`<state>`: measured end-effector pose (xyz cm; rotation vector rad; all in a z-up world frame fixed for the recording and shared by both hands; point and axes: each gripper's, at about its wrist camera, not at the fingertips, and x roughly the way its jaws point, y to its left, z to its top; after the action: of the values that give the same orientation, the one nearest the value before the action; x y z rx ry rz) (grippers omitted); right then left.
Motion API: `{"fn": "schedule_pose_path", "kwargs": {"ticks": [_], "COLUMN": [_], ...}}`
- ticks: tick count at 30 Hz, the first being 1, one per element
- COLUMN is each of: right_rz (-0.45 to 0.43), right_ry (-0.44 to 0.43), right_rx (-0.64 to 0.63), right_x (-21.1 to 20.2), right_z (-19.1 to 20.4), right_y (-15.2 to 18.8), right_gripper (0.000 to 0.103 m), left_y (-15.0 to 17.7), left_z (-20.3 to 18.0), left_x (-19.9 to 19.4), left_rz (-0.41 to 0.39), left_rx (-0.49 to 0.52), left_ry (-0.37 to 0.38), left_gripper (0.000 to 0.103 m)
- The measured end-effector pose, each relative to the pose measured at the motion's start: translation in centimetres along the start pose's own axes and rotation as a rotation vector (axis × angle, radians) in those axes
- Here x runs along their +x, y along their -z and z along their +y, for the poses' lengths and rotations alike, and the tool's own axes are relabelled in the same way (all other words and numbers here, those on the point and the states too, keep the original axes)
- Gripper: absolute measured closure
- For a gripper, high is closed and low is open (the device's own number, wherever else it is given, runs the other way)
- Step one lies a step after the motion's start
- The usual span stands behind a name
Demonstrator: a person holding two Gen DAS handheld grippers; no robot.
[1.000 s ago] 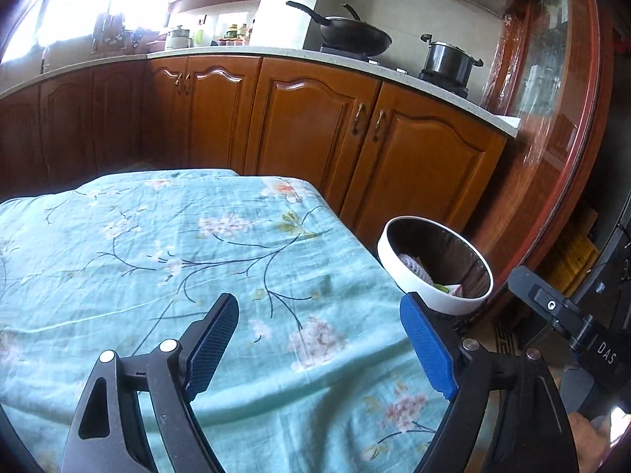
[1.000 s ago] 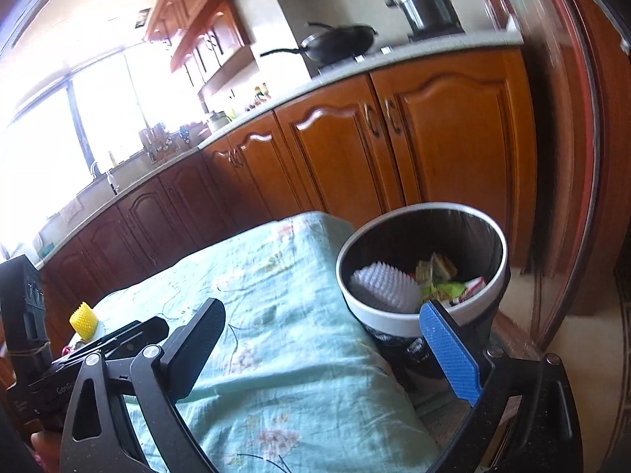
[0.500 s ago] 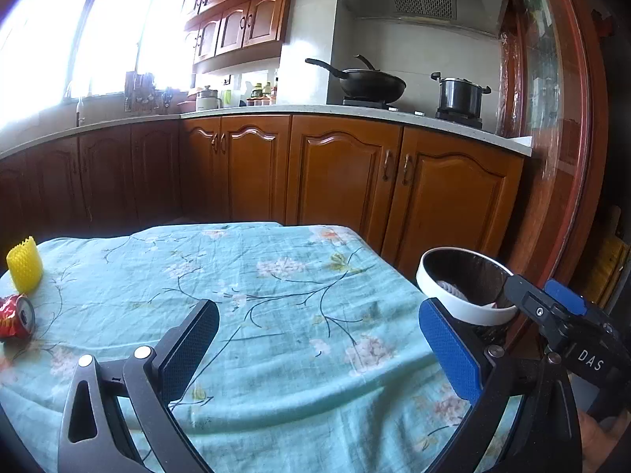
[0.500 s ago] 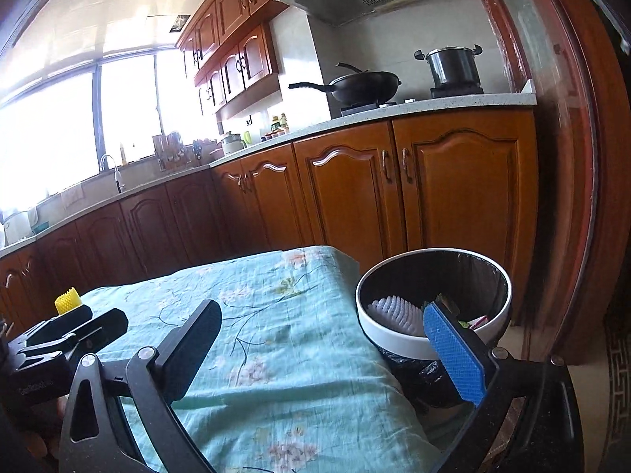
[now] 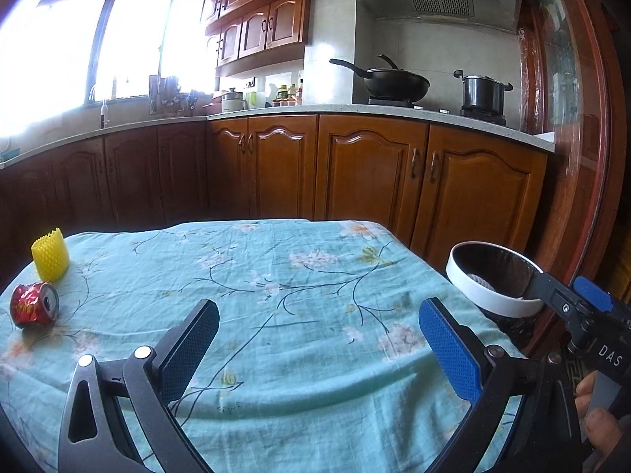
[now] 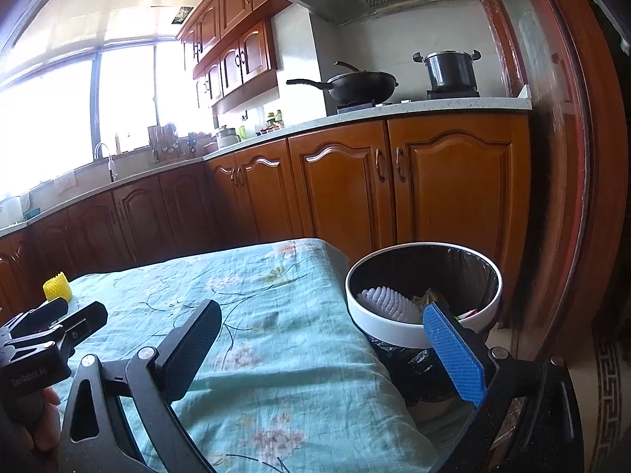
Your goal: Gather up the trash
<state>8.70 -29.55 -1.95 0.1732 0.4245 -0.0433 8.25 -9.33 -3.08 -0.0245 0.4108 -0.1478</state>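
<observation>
A crushed red can lies at the table's left edge, with a yellow foam net sleeve standing just behind it; the sleeve also shows in the right wrist view. My left gripper hovers open and empty over the middle of the floral cloth, well right of the can. My right gripper is open and empty too, over the table's right edge beside the bin. The white-rimmed bin with a black liner holds a white foam net and scraps; it also appears in the left wrist view.
The table wears a teal floral cloth. Wooden kitchen cabinets run behind it, with a wok and a pot on the counter. A wooden door frame stands right of the bin. A person's fingers hold the right gripper's handle.
Both views have tilted up and swung left, away from the bin. The can and yellow sleeve have come into the left wrist view. The left jaws spread a little wider.
</observation>
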Motion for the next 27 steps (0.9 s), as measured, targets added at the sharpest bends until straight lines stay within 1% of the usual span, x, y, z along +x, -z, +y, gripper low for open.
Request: {"fn": "schedule_pose_path", "kwargs": {"ticks": [27], "right_rz": [-0.034], "right_ry": [-0.01], "right_rx": [-0.024], "right_x": [-1.1], "right_z": [0.8], "right_y": [-0.4], "right_gripper": [0.0], "left_y": [0.2], "left_z": [1.0], "left_x": [0.1], "left_rz": [-0.017], "left_rx": [0.019], "left_ry": [0.004], "left_gripper": [0.001]}}
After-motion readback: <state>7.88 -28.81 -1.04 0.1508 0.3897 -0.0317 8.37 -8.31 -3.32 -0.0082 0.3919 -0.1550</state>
